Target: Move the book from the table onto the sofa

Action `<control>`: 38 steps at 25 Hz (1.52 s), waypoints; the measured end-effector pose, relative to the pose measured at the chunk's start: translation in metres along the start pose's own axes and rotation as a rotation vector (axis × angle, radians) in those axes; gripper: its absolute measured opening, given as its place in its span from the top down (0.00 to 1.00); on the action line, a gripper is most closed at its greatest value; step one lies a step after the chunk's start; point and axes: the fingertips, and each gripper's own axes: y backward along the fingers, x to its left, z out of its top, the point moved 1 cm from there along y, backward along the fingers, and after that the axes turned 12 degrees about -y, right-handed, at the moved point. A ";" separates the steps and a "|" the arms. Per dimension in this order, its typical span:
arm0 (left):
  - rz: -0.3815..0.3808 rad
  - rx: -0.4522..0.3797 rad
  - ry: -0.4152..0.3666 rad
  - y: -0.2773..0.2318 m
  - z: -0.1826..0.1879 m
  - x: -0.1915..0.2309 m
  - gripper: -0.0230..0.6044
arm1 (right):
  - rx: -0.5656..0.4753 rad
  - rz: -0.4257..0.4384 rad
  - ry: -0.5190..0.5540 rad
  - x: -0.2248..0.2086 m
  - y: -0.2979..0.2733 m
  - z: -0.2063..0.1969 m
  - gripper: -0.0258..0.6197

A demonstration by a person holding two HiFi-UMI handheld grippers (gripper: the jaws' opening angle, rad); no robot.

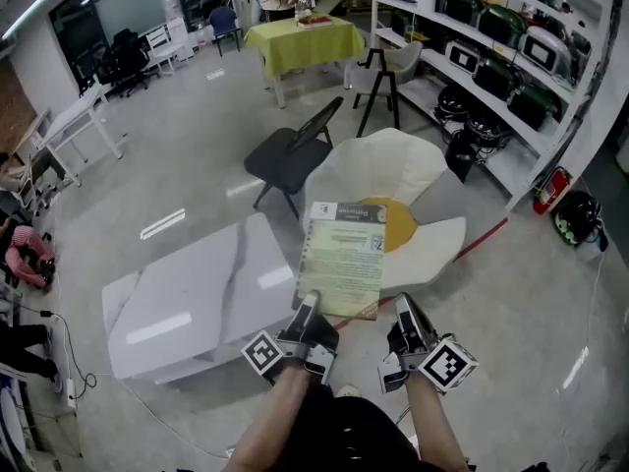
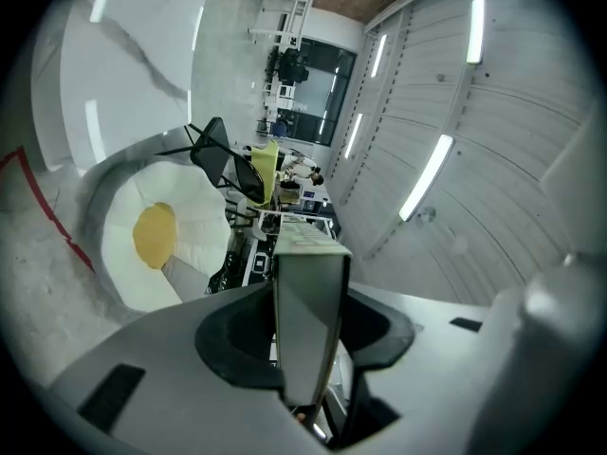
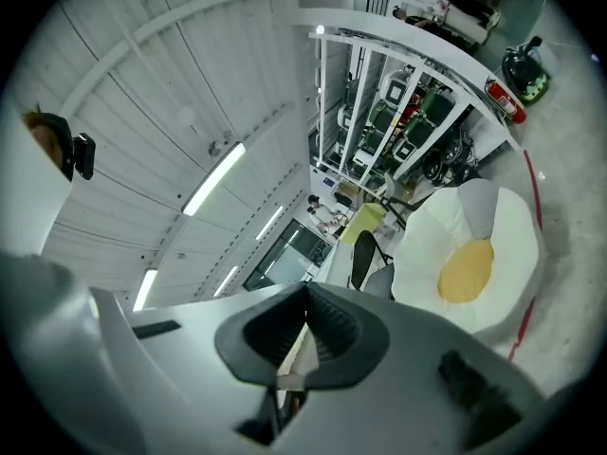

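Note:
The book [image 1: 342, 259], pale green with a printed cover, hangs in the air over the near edge of the sofa [image 1: 432, 239], a white egg-shaped cushion with a yellow centre. My left gripper [image 1: 307, 308] is shut on the book's near edge. In the left gripper view the book [image 2: 308, 311] stands edge-on between the jaws of the left gripper [image 2: 308, 349], with the sofa [image 2: 142, 245] beyond at the left. My right gripper [image 1: 405, 313] sits just right of the book's corner, shut and holding nothing. In its own view the right gripper [image 3: 303, 325] has its jaws together, the sofa [image 3: 474, 254] ahead at the right.
The white marble-look table [image 1: 187, 298] stands at the left. Behind the sofa are a black folding chair [image 1: 290, 155] and a stool. A green-covered table [image 1: 303, 39] is farther back. Shelves of appliances [image 1: 491, 37] line the right. Red tape [image 1: 482, 239] marks the floor.

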 end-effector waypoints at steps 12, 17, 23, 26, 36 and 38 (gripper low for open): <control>0.005 0.147 0.062 -0.093 -0.060 0.031 0.69 | -0.158 -0.089 -0.020 -0.053 0.019 0.073 0.94; 0.000 0.188 0.084 -0.149 -0.069 0.056 0.69 | -0.198 -0.118 -0.032 -0.077 -0.001 0.104 0.94; 0.009 0.226 0.097 -0.231 -0.071 0.084 0.69 | -0.202 -0.189 -0.020 -0.115 -0.047 0.157 0.94; 0.022 0.243 0.105 -0.271 -0.068 0.102 0.69 | -0.191 -0.211 -0.030 -0.134 -0.078 0.180 0.94; 0.081 0.296 0.095 -0.388 -0.058 0.186 0.69 | -0.143 -0.281 -0.099 -0.221 -0.174 0.239 0.94; 0.093 0.303 0.098 -0.403 -0.058 0.210 0.69 | -0.141 -0.292 -0.096 -0.240 -0.187 0.247 0.94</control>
